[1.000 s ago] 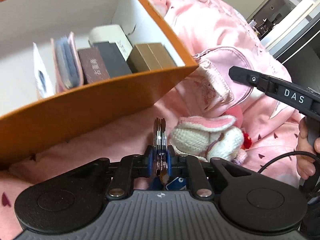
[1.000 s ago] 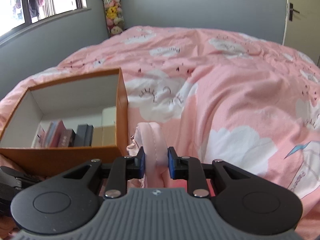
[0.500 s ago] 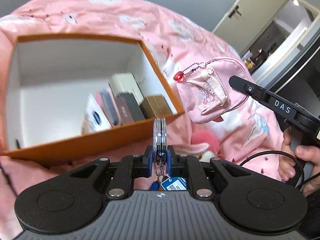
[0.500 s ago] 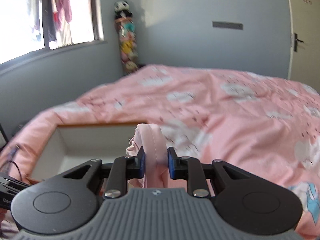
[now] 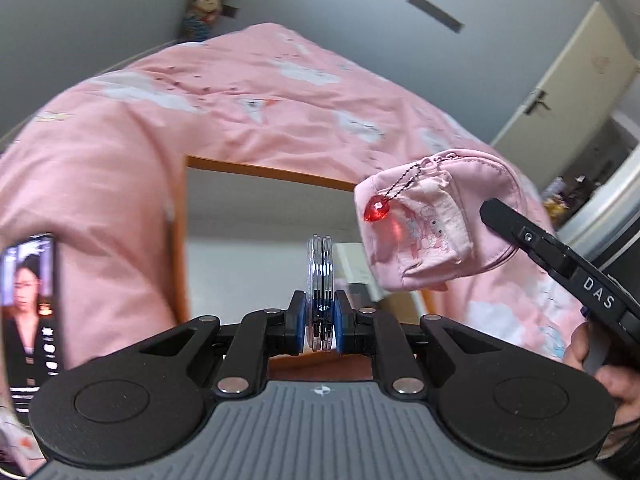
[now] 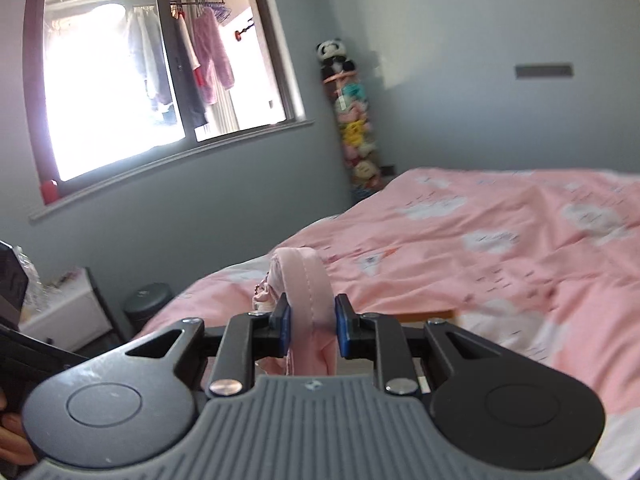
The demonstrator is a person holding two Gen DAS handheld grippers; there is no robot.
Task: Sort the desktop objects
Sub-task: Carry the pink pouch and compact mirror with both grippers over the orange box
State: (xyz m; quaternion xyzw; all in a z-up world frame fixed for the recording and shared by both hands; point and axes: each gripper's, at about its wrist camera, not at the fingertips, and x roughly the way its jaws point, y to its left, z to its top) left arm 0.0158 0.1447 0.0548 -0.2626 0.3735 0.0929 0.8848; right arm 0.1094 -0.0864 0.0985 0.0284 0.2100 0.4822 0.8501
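Orange box [image 5: 256,168] white inside, contents hidden, pink pouch [image 5: 436,220] above

A small pink pouch [image 5: 436,224], shaped like a tiny backpack with a front pocket printed in pale drawings, hangs in the air above the right part of the orange box [image 5: 256,172]. From its zipper a ball chain goes down to a red heart charm [image 5: 376,212], which is swung out to the left. The pouch's padded pink strap [image 6: 308,280] is pinched and stands up in a loop. A thin round silver object [image 5: 320,280], shiny at the edge, is held upright, edge-on, above the box. The box is open, white inside, and lies on the pink bed.
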